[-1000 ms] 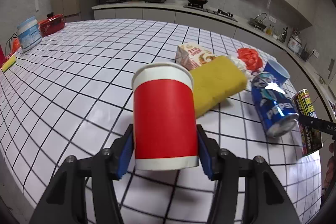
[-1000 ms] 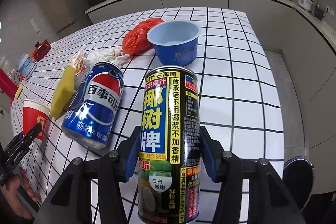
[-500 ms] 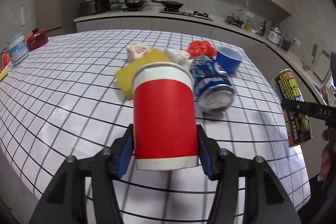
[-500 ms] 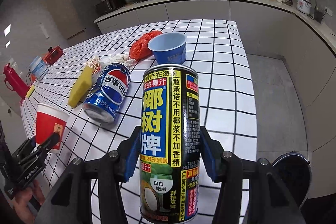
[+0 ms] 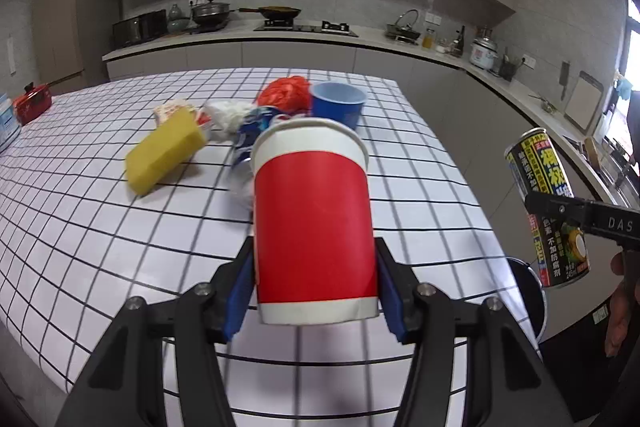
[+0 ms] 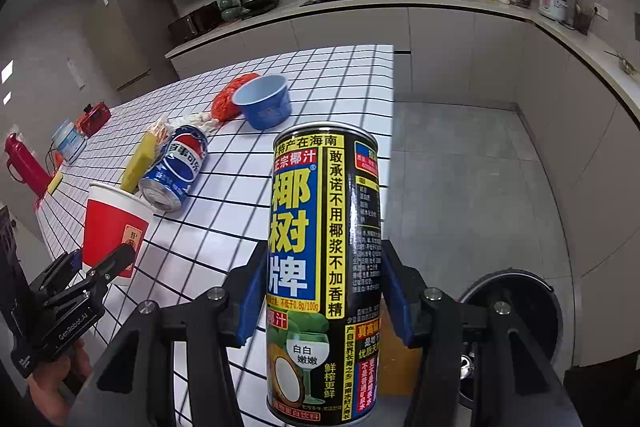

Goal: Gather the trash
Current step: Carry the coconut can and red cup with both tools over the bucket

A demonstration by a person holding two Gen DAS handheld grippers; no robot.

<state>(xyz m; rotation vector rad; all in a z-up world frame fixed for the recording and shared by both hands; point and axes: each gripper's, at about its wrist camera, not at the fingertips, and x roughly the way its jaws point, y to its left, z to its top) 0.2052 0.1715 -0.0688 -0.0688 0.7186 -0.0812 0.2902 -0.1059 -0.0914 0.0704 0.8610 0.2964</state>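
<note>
My left gripper (image 5: 314, 291) is shut on a red paper cup (image 5: 314, 223) with a white rim, held upright above the near right part of the checked table (image 5: 100, 227). My right gripper (image 6: 324, 295) is shut on a tall black coconut-juice can (image 6: 324, 267), held past the table's right edge over the floor. The same can (image 5: 546, 207) shows at the right of the left wrist view, and the cup (image 6: 114, 227) at the left of the right wrist view. A round black bin (image 6: 516, 311) stands on the floor below the can.
On the table lie a Pepsi can (image 6: 176, 171) on its side, a yellow sponge (image 5: 166, 155), a blue bowl (image 5: 338, 103), a red plastic bag (image 5: 286, 91), crumpled white paper (image 5: 228, 113) and a snack packet (image 5: 170, 107). Kitchen counters run along the back and right walls.
Both grippers have carried their loads to the right and slightly up, off the table's middle toward its right edge. The can now hangs over the floor near the bin. Both grips are unchanged.
</note>
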